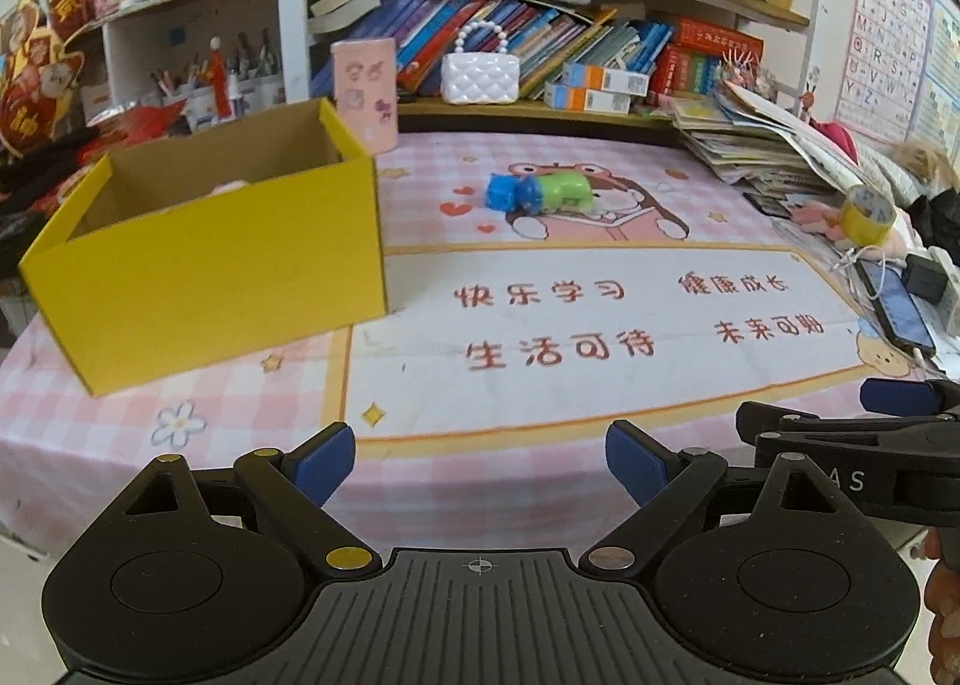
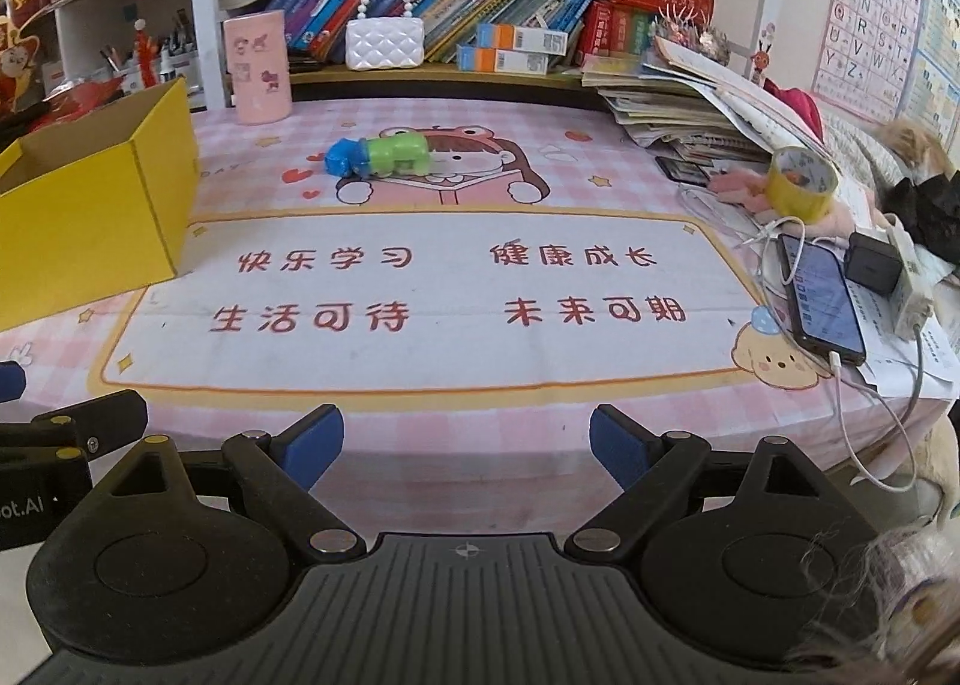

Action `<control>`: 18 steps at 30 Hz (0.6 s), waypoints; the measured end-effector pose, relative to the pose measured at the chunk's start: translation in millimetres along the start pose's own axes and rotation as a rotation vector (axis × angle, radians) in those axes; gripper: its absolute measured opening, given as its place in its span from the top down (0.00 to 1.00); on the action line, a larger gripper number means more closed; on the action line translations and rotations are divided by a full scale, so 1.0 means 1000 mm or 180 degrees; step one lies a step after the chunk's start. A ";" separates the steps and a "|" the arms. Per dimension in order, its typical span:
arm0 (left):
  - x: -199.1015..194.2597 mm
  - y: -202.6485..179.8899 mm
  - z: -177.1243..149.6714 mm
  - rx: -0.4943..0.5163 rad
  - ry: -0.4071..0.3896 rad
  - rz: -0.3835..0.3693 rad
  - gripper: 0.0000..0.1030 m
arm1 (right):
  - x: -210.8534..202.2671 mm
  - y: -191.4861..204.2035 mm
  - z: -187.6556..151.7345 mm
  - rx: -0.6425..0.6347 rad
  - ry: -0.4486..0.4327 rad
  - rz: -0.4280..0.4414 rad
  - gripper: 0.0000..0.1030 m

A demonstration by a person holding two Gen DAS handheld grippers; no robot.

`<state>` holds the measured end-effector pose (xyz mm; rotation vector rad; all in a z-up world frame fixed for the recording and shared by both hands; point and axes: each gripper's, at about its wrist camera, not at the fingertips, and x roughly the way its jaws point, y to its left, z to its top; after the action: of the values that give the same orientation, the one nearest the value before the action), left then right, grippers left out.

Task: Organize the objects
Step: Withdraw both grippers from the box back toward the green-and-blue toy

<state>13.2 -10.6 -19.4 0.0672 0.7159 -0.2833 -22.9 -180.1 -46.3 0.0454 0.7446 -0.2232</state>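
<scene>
A green and blue toy (image 1: pixel 540 194) lies on its side on the pink cartoon table mat (image 1: pixel 600 319), far from both grippers. An open yellow cardboard box (image 1: pixel 210 247) stands at the left of the mat, something pale just showing inside. My left gripper (image 1: pixel 479 460) hangs open over the mat's near edge, nothing between its blue pads. My right gripper (image 2: pixel 467 448) is open too, over the near edge, and empty. The toy (image 2: pixel 384 156) and the box (image 2: pixel 90 205) also show in the right wrist view. The right gripper's body (image 1: pixel 870 445) pokes in beside the left one.
A pink sticker-covered cup (image 1: pixel 366 94) and a white quilted purse (image 1: pixel 480 76) stand at the back below crowded bookshelves. At the right lie a paper stack (image 2: pixel 678 103), a yellow tape roll (image 2: pixel 801 181), a phone (image 2: pixel 822 295) on a cable and a charger (image 2: pixel 873 262).
</scene>
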 end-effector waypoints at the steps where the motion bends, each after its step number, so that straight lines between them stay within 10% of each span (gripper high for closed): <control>1: 0.002 -0.002 0.003 0.0008 -0.0006 0.0004 0.10 | 0.003 -0.002 0.003 0.0001 0.0001 0.0015 0.14; 18: 0.050 -0.019 0.049 -0.0103 -0.0113 0.0228 0.10 | 0.065 -0.018 0.066 -0.0204 -0.0080 0.0432 0.14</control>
<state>75.3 -48.1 -15.0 0.0567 0.6813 -0.2040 63.4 -217.8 -40.7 0.0320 0.7201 -0.0705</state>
